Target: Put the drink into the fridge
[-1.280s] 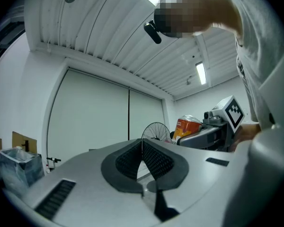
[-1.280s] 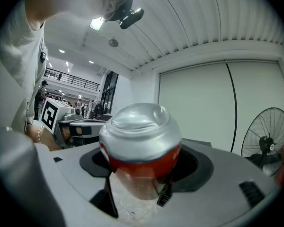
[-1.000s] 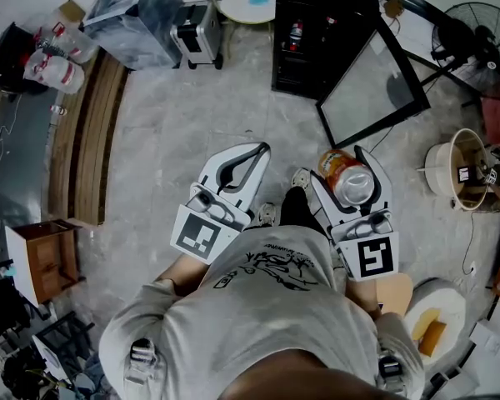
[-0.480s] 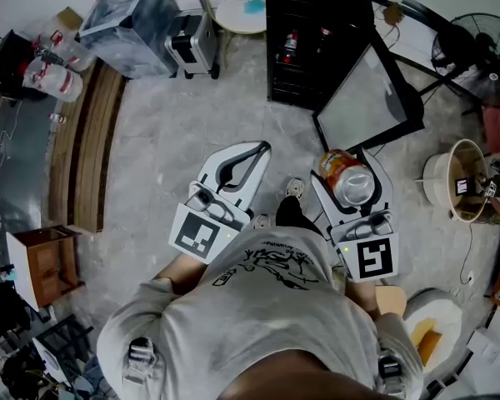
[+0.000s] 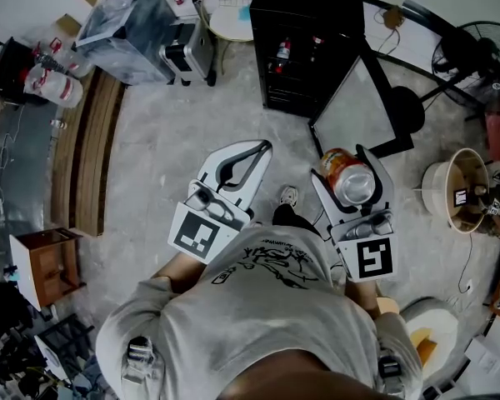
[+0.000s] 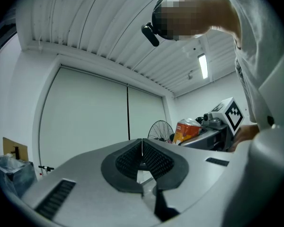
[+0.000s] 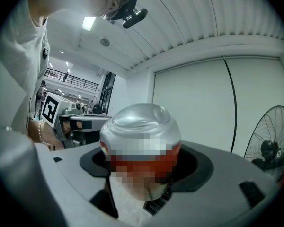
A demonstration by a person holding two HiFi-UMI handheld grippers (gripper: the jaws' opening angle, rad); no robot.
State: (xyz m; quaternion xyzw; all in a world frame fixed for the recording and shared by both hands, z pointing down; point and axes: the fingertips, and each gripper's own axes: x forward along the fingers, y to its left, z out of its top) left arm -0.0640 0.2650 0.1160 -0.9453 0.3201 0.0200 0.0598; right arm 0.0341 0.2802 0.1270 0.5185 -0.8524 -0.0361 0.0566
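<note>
the drink can (image 5: 347, 178) sits in the right gripper (image 5: 343, 167), its jaws spread wide around the can's body and pinching it. the can looks roughly on end, silver end up towards the person and orange body leaning away to the far left. the left gripper (image 5: 257, 148) hangs just left of it, jaws pressed together on nothing.

the black fridge (image 5: 317, 2) lies straight off on the far side of the can, well apart from it across bare floor. its glass door (image 5: 360, 107) hangs open, swung out towards the near right. i'd say the can must travel far and a touch left, passing left of that door, and the right hand already has it lined up.

inside the fridge a couple of bottles (image 5: 282, 53) stand on a shelf. a pale bucket (image 5: 437, 173) far right holds clutter i can't make out.
</note>
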